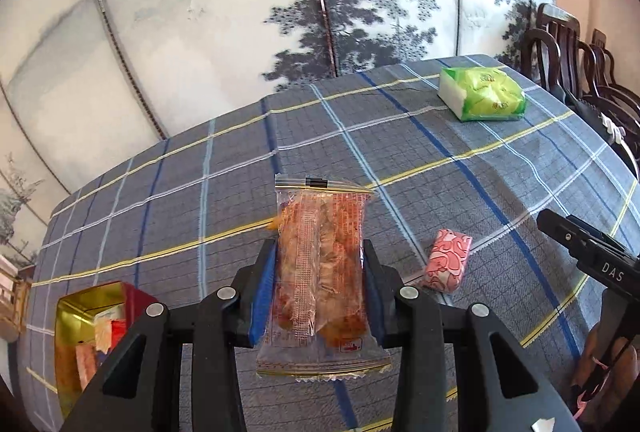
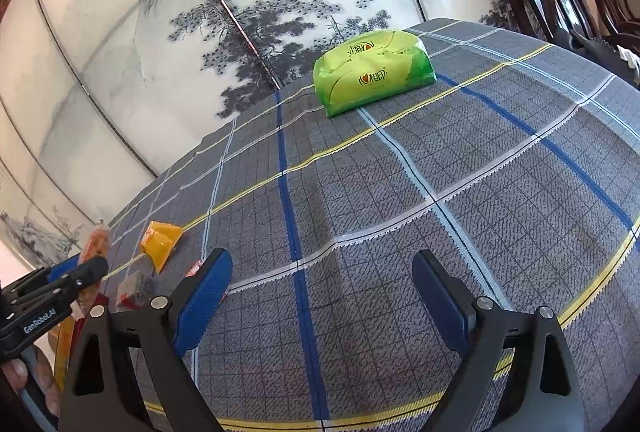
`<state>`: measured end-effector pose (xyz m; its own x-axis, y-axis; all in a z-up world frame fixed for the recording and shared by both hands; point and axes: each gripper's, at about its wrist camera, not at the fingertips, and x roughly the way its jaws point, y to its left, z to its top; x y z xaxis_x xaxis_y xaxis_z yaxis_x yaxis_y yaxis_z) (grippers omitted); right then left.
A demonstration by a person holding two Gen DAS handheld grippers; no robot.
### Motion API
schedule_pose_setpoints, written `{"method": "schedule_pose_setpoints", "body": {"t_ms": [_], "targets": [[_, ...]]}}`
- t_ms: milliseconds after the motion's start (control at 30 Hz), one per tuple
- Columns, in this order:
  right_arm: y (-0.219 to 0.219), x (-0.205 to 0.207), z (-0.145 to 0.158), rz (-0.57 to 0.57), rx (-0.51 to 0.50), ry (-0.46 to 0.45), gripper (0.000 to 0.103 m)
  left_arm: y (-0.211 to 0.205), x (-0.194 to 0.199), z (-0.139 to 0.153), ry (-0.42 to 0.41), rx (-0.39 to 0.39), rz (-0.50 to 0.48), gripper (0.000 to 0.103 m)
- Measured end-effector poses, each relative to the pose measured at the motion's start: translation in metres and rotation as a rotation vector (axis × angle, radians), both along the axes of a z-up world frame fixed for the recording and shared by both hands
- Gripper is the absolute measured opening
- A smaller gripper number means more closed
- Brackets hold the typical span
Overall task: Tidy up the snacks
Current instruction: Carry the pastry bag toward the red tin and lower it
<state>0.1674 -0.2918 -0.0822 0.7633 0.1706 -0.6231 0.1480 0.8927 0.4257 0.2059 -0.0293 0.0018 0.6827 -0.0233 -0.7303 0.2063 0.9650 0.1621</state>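
My left gripper (image 1: 320,252) is shut on a clear packet of orange-red snack (image 1: 320,280), its blue pads pressing both long sides; the packet stands upright, lifted off the checked tablecloth (image 1: 400,159). To its right a pink wrapped snack (image 1: 448,264) lies on the cloth. A gold-lined red box (image 1: 76,312) with several snacks inside sits at the lower left. My right gripper (image 2: 322,260) is open over bare cloth with nothing between its fingers. In the right wrist view, a yellow packet (image 2: 160,242) and a small dark packet (image 2: 136,290) lie at the left.
A green tissue pack (image 1: 484,93) (image 2: 372,71) lies near the table's far edge. A painted folding screen (image 1: 240,31) stands close behind the table. Dark wooden chairs (image 1: 568,47) line the right side. A hand (image 2: 24,372) shows at the lower left of the right wrist view.
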Motion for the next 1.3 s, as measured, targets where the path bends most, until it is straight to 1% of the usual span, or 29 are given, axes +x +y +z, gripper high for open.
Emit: {"method": "schedule_pose_setpoints", "body": {"t_ms": [100, 300, 467, 533, 667, 833, 1000, 1200, 1300], "targets": [[0.000, 0.000, -0.001, -0.001, 0.000, 0.007, 0.092, 0.025, -0.003, 0.010, -0.040, 0.026, 0.057, 0.035], [-0.001, -0.001, -0.001, -0.005, -0.003, 0.009, 0.092, 0.085, -0.001, 0.014, -0.051, 0.020, 0.181, 0.035], [-0.002, -0.002, -0.002, -0.013, -0.005, 0.015, 0.093, 0.126, -0.007, 0.012, -0.055, 0.010, 0.236, 0.036], [-0.002, -0.002, -0.002, -0.012, -0.006, 0.017, 0.093, 0.140, -0.010, 0.010, -0.056, 0.027, 0.252, 0.036], [-0.002, -0.001, -0.003, -0.015, -0.010, 0.024, 0.093, 0.171, -0.016, 0.006, -0.050, 0.030, 0.296, 0.036], [-0.002, 0.000, -0.005, -0.016, -0.010, 0.032, 0.094, 0.219, -0.026, 0.001, -0.015, -0.005, 0.353, 0.036], [-0.001, 0.002, -0.004, -0.017, -0.010, 0.033, 0.094, 0.269, -0.039, -0.006, 0.042, -0.084, 0.413, 0.036], [-0.001, 0.002, -0.004, -0.015, -0.010, 0.035, 0.095, 0.283, -0.048, -0.019, 0.065, -0.061, 0.429, 0.036], [0.000, 0.003, -0.005, -0.014, -0.011, 0.035, 0.095, 0.289, -0.046, -0.026, 0.086, -0.088, 0.449, 0.036]]}}
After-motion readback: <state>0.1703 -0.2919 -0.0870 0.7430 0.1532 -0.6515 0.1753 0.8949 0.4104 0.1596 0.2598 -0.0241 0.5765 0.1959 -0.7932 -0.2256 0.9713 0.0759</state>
